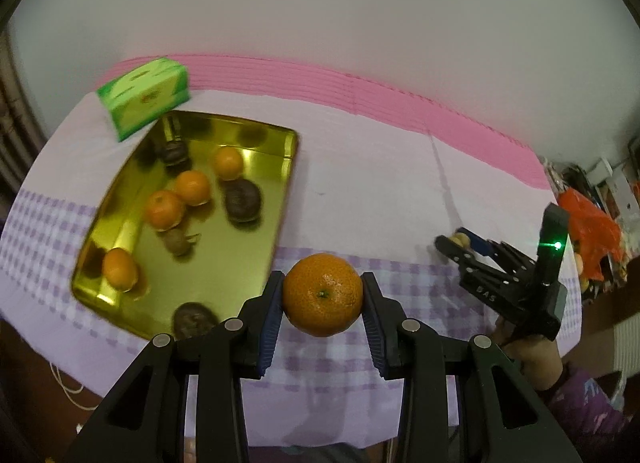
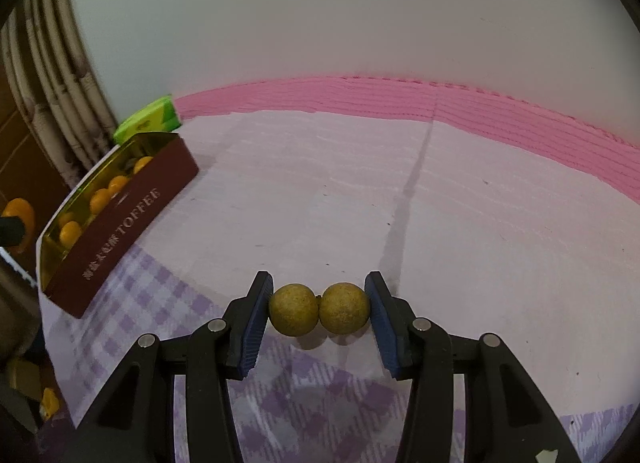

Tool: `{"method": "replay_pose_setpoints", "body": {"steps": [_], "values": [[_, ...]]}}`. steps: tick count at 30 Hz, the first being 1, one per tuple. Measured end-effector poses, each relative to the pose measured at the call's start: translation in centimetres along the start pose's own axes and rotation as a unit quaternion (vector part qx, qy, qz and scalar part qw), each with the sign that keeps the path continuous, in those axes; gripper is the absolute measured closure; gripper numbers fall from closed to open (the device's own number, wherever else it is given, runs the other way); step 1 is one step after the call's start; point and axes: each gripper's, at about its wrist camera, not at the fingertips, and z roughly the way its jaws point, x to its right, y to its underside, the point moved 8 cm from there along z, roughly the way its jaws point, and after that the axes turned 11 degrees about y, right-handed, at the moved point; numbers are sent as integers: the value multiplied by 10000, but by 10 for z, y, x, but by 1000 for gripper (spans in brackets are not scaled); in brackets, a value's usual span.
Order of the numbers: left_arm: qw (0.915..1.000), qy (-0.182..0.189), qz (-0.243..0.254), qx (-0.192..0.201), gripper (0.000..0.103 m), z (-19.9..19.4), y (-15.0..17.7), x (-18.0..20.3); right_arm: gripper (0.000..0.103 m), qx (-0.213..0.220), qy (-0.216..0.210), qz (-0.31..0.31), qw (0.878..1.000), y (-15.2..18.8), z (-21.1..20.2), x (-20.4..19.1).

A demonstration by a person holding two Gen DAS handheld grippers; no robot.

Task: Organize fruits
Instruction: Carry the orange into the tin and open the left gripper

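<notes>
Right now the left claw is squeezing a round mandarin between its ridged blue pads, up above the surface. The mandarin skin is bumpy and shiny, with a small green stem dot. The right claw is pinched on two small tan fruits, maybe longans, joined side by side. They look rough and dry, like little balls.

To do this step well, I think each claw should go over the gold tin tray, come down low, and only then let go. Round fruit rolls, so a soft, low drop is best. The grip should stay gentle, because mandarin skin is soft.

Farther off, the tin tray sits on the checked purple cloth. Its inside is smooth and bright like a mirror. Its dark red outer wall says TOFFEE. It holds four more mandarins and some dark brown wrinkly fruits; they are too blurry to name. Behind it is a green tissue pack, then a pink ribbed mat.
</notes>
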Motion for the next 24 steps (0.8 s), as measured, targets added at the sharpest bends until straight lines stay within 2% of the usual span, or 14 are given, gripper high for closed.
{"method": "replay_pose_setpoints", "body": {"steps": [11, 24], "values": [[9966, -512, -608, 220, 64, -26, 7, -80, 58, -53, 168, -18, 9998, 2, 3, 1], [9981, -485, -368, -30, 64, 12, -1, -77, 58, -94, 140, 21, 9999, 3, 3, 2]]}}
